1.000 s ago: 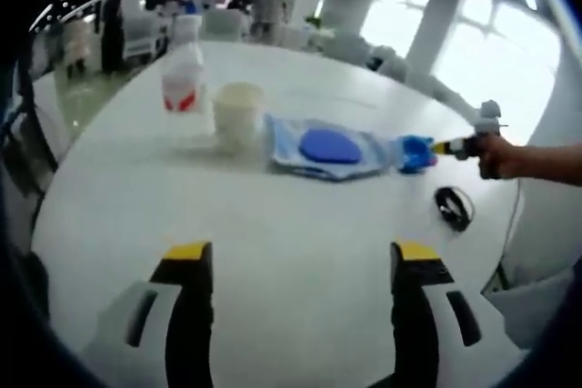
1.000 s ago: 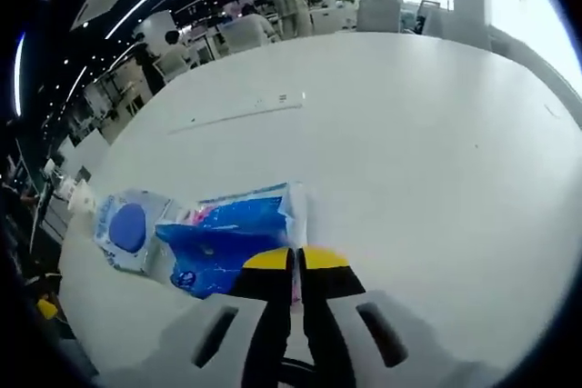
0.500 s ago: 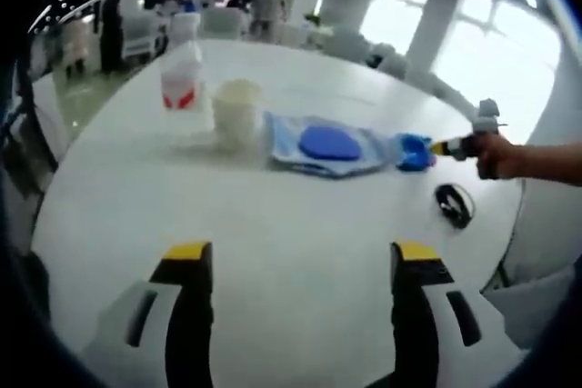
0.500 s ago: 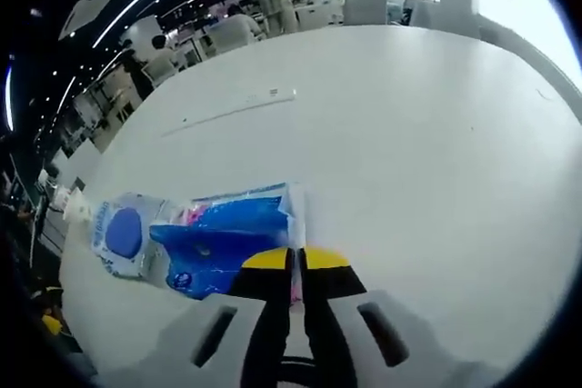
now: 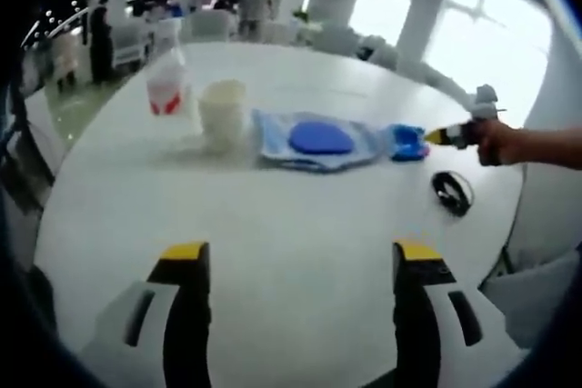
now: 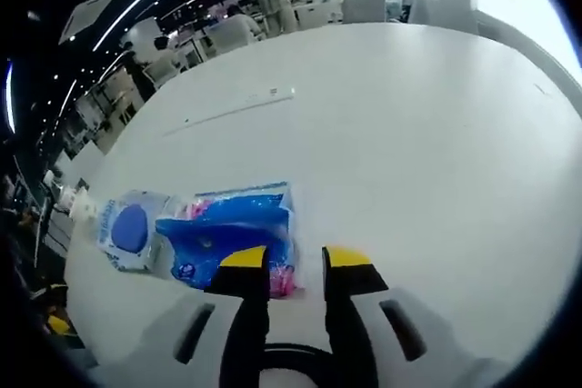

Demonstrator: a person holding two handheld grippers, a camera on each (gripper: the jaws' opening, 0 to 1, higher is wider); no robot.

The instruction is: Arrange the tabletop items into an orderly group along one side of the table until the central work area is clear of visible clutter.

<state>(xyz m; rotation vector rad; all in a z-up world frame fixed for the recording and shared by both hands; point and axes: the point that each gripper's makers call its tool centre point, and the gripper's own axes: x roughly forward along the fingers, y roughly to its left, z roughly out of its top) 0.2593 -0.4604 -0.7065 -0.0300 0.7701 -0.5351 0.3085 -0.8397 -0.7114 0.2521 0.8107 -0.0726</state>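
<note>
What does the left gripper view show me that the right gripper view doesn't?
Left gripper view: a red-labelled bottle, a cup, a black cable loop, a hand holding the right gripper, and the left gripper, open.

Right gripper view: a long pale strip lying across the far table, and the right gripper seen along its own open jaws. Small pale blurs at its left edge may be the bottle and cup; I cannot tell.

Both: the white table, the blue-lidded wipes pack and the blue pack beside it.
</note>
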